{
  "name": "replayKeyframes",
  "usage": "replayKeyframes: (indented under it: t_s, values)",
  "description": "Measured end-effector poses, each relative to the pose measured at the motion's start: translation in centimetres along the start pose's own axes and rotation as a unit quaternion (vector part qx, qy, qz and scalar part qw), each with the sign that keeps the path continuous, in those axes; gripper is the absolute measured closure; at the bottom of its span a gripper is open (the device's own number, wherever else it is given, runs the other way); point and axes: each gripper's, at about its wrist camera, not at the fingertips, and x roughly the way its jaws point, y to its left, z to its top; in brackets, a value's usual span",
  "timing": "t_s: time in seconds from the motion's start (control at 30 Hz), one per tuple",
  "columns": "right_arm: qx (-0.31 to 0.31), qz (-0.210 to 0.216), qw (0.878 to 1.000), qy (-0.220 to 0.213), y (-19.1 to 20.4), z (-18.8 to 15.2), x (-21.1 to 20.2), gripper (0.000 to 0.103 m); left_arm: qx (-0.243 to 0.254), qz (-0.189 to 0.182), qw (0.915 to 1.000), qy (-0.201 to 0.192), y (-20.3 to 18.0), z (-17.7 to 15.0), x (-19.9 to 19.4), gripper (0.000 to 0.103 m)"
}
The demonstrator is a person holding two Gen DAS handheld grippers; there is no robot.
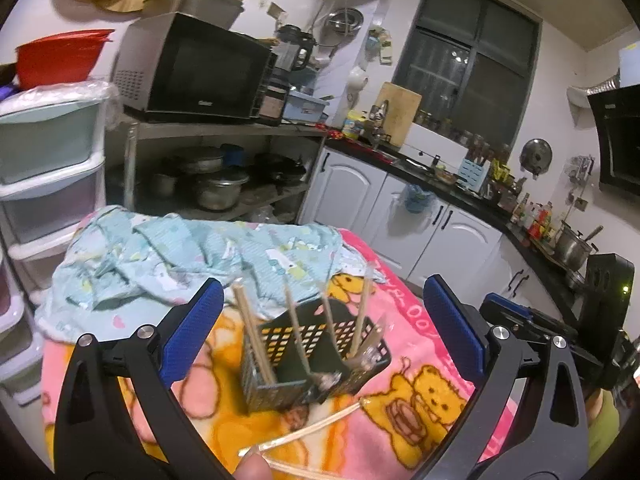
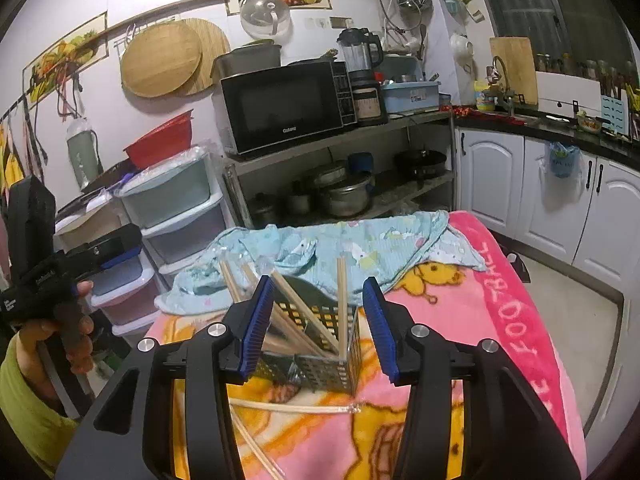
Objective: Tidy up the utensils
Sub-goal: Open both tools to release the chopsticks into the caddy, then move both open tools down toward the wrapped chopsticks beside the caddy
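- Nearest the left wrist camera, a blurred fingertip [image 1: 251, 467] pokes in at the bottom edge; the rest of that hand is cut off.
- Loose chopsticks [image 1: 316, 426] in clear wrappers lie on the pink bear-print blanket [image 1: 416, 316], near its front edge; their near ends run out of view.
- The left gripper [image 1: 323, 330] is released, jaws spread wide, nothing between the blue pads.
- The right gripper [image 2: 320, 328] is also released, jaws partly apart; its pads flank the basket without visibly pressing it.
- The black mesh utensil basket [image 1: 316, 354] stands upright on the blanket, about mid-surface, holding several chopsticks that lean outward. Its base and dividers are partly hidden by the right gripper's fingers in the right wrist view, and motion blur smears it in the left wrist view.
- A crumpled light-blue cloth [image 2: 360, 246] covers the blanket's far edge, hiding what lies beneath.
- At the left edge of the right wrist view, a hand [image 2: 68, 328] in a yellow-green sleeve grips the other handle.
- Farthest back, a microwave [image 2: 286, 110] sits on a metal shelf [image 2: 348, 136].
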Motion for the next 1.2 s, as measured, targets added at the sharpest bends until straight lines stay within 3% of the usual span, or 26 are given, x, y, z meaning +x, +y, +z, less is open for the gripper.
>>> replayKeyframes:
  t_s: [0.57,1.2]
  values:
    - [-0.010,0.002,1.000,0.030,0.6,-2.4,0.1,0.058,-0.042,0.029,0.9984,0.024,3.4,-3.8,-2.2,0.011]
    - [-0.005,-0.002,0.997,0.070,0.0,-5.3,1.5,0.058,-0.054,0.042,0.9943,0.082,4.0,-8.4,-0.7,0.011]
